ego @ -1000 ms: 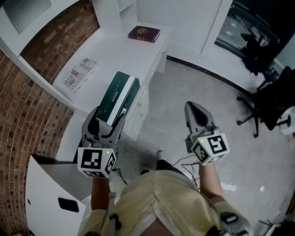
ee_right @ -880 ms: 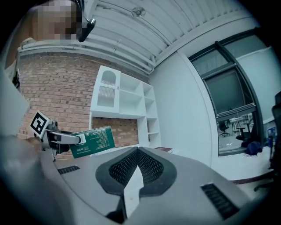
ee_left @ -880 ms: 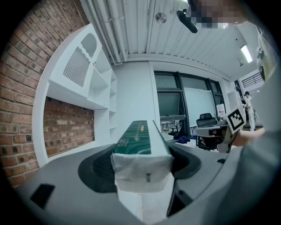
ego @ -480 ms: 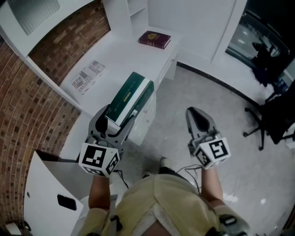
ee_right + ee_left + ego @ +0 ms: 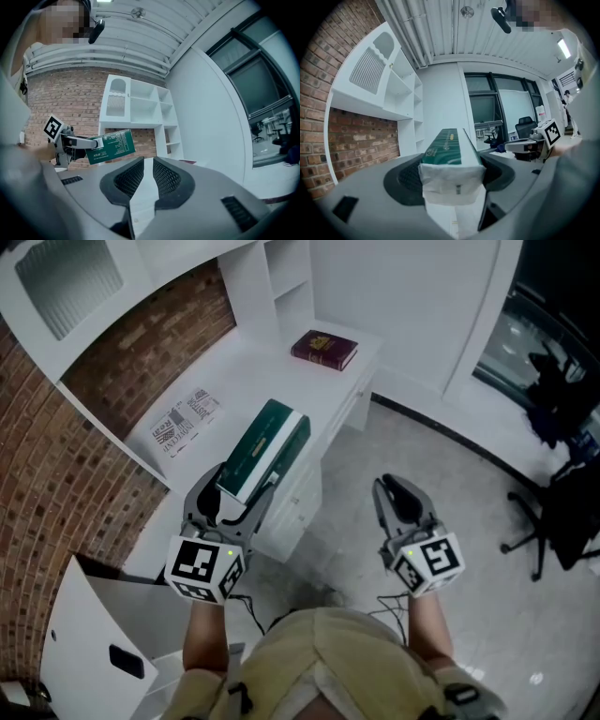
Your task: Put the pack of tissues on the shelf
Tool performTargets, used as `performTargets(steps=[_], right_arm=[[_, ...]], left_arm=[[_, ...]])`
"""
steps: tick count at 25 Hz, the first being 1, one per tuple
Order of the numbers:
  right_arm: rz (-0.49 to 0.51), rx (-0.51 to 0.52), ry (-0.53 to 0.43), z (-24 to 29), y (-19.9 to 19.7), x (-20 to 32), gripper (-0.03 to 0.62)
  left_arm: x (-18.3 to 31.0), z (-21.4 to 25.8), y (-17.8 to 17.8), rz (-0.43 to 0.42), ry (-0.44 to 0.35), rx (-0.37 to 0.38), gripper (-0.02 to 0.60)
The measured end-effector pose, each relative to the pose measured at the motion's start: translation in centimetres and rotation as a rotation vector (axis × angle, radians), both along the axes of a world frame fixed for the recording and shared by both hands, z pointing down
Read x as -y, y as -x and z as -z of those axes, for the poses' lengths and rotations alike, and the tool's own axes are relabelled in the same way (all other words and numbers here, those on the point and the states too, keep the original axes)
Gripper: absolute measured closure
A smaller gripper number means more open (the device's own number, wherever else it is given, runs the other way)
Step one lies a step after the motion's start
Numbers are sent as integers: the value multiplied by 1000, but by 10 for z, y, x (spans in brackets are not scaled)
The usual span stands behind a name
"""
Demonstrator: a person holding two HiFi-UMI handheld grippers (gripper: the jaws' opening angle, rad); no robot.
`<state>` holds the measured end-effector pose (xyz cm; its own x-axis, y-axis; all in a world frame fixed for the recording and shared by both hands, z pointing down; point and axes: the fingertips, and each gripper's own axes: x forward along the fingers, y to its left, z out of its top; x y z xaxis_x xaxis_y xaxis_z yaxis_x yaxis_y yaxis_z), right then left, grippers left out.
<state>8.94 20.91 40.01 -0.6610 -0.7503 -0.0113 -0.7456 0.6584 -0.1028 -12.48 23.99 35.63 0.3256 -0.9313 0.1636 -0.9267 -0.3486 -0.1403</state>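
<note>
A long green and white pack of tissues [image 5: 267,447] is clamped at its near end in my left gripper [image 5: 236,486], which holds it out over the front edge of the white desk [image 5: 253,371]. The left gripper view shows the pack [image 5: 449,157] squeezed between both pads, pointing toward the white shelf unit [image 5: 401,89]. My right gripper [image 5: 397,500] hovers over the floor to the right; its jaws are opening, a narrow gap shows and nothing is between them [image 5: 148,176]. From the right gripper view the pack [image 5: 109,146] hangs in front of the shelves [image 5: 140,110].
A dark red book [image 5: 324,349] lies at the far end of the desk and a printed sheet [image 5: 184,422] lies nearer the brick wall [image 5: 56,484]. Office chairs [image 5: 562,484] stand at the right. A white panel [image 5: 103,634] stands at the lower left.
The view has drawn nearer to the desk and shelves. My left gripper carries the pack forward over the desk edge. The right gripper's jaws have parted slightly.
</note>
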Motion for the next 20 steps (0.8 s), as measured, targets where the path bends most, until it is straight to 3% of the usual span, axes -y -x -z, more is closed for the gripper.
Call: performTargets(steps=[5, 14, 20], right_arm=[[49, -17, 4, -4, -1, 22, 507], [67, 3, 32, -13, 3, 68, 493], [71, -50, 11, -8, 17, 107, 487]], left_arm=[[22, -4, -2, 46, 2, -18, 244], [70, -16, 3, 75, 37, -17, 244], [120, -26, 20, 88, 46, -16, 244]])
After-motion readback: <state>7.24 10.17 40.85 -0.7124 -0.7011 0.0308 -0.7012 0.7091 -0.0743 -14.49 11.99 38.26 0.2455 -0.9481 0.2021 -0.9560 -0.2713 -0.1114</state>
